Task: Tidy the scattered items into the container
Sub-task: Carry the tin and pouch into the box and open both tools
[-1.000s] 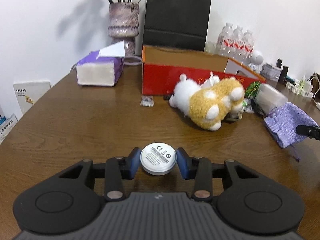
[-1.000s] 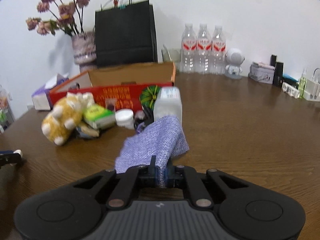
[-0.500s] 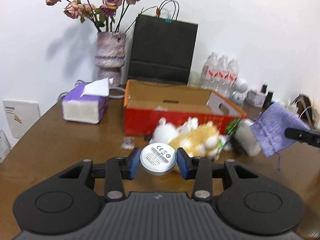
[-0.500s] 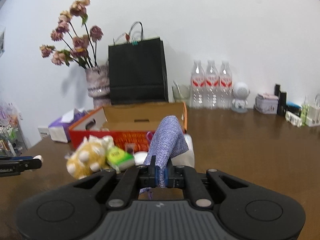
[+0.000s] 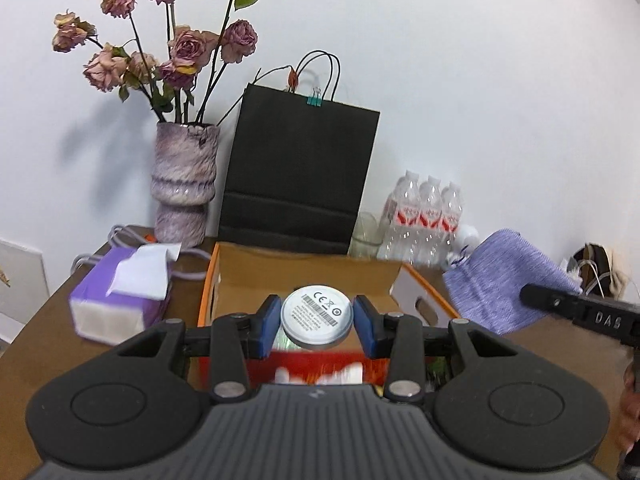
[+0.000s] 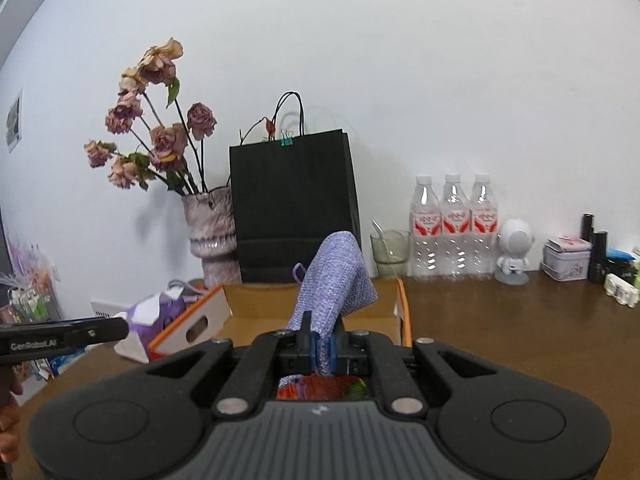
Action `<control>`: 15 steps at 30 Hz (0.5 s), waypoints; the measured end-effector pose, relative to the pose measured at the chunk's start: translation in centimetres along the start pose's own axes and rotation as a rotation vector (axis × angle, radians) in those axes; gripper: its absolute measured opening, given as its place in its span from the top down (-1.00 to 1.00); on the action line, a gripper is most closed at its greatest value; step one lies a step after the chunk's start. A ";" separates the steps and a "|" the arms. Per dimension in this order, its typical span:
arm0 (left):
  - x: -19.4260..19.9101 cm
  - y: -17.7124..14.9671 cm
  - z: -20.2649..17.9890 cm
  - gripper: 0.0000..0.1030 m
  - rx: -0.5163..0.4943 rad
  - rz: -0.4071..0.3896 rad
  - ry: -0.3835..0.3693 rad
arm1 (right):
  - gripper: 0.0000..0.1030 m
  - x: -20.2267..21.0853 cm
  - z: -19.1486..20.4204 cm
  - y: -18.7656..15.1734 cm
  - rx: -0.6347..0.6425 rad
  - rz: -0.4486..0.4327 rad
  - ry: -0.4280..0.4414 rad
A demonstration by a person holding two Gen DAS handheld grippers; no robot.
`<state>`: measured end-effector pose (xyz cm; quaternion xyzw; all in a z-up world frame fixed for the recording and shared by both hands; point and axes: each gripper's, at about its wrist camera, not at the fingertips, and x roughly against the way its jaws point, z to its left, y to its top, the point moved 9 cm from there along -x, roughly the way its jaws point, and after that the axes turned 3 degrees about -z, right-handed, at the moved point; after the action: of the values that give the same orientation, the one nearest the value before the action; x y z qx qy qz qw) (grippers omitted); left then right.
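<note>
A round white disc [image 5: 317,317] sits clamped between the left gripper [image 5: 316,322] pads, raised before the open cardboard box [image 5: 308,270]. The right gripper [image 6: 321,350], fully closed, pinches a purple knit pouch [image 6: 334,280] standing up from its fingertips.

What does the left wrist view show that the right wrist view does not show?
Only the left wrist view shows the left gripper closed on a round white disc with a barcode label.

Only the right wrist view shows the white robot figurine, the small tin and the right gripper shut on the purple pouch at close range.

Both show the open cardboard box, the black paper bag, the vase of dried roses, the tissue box, three water bottles and the pouch.
</note>
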<state>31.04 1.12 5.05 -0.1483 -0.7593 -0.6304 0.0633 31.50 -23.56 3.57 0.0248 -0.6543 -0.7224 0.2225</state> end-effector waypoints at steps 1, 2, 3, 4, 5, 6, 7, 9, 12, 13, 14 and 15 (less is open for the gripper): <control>-0.8 0.4 0.1 0.22 0.007 -0.003 -0.001 | 0.90 -0.9 0.0 0.2 -0.009 0.001 0.004; -1.6 0.7 0.1 0.22 0.013 -0.004 -0.002 | 0.90 -1.7 -0.1 0.4 -0.019 0.002 0.008; -2.4 1.0 0.2 0.22 0.019 -0.006 -0.001 | 0.90 -2.6 -0.1 0.6 -0.030 0.005 0.013; -3.2 1.2 0.3 0.22 0.024 -0.009 0.001 | 0.90 -3.5 -0.2 0.7 -0.043 0.007 0.016; -4.1 1.4 0.4 0.22 0.030 -0.012 0.003 | 0.90 -4.4 -0.3 0.8 -0.056 0.007 0.018; -4.9 1.6 0.5 0.22 0.038 -0.015 0.004 | 0.90 -5.3 -0.4 0.9 -0.068 0.007 0.020; -5.8 1.8 0.5 0.22 0.045 -0.018 0.004 | 0.90 -6.4 -0.6 1.0 -0.083 0.009 0.021; -7.7 2.1 0.7 0.22 0.051 -0.022 0.008 | 0.90 -8.3 -0.8 1.0 -0.105 0.014 0.021; -10.8 2.6 1.1 0.22 0.069 -0.015 0.024 | 0.90 -11.5 -0.7 1.2 -0.121 0.030 0.027; -11.6 2.6 1.1 0.22 0.077 -0.006 0.025 | 0.90 -12.5 -0.8 1.3 -0.130 0.034 0.029; -12.4 2.5 1.1 0.22 0.082 0.006 0.024 | 0.90 -13.3 -0.8 1.3 -0.133 0.040 0.028; -13.0 2.2 1.1 0.22 0.079 0.019 0.026 | 0.90 -14.0 -0.7 1.2 -0.130 0.048 0.025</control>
<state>44.11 0.70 3.23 -0.1447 -0.7812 -0.6013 0.0849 44.63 -19.35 1.02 0.0038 -0.6034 -0.7576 0.2490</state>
